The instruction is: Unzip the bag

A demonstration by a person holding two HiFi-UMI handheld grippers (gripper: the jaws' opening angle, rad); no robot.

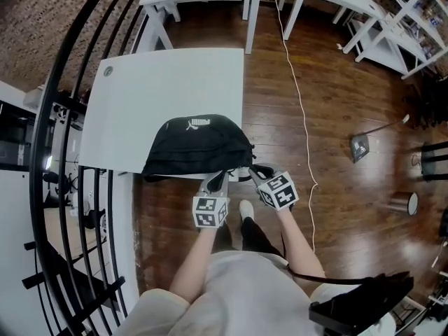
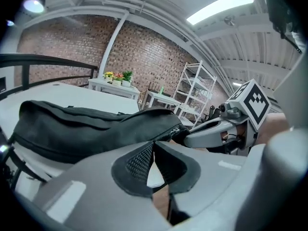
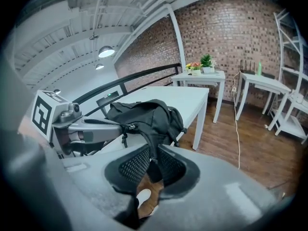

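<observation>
Here we go: the black bag [image 1: 199, 145] lies on the white surface [image 1: 161, 82], right at the surface's near edge and close to its right-hand corner. We have our left tool [image 2: 153, 144] just off that near edge with its jaws narrow, tips pressed together against the bag's dark fabric. Whether anything thin sits pinched between them, we cannot tell. Our right tool [image 3: 155, 150] hangs just off the same corner of the surface, clamped on a black strap [image 3: 153, 136] that runs down from the bag.
</observation>
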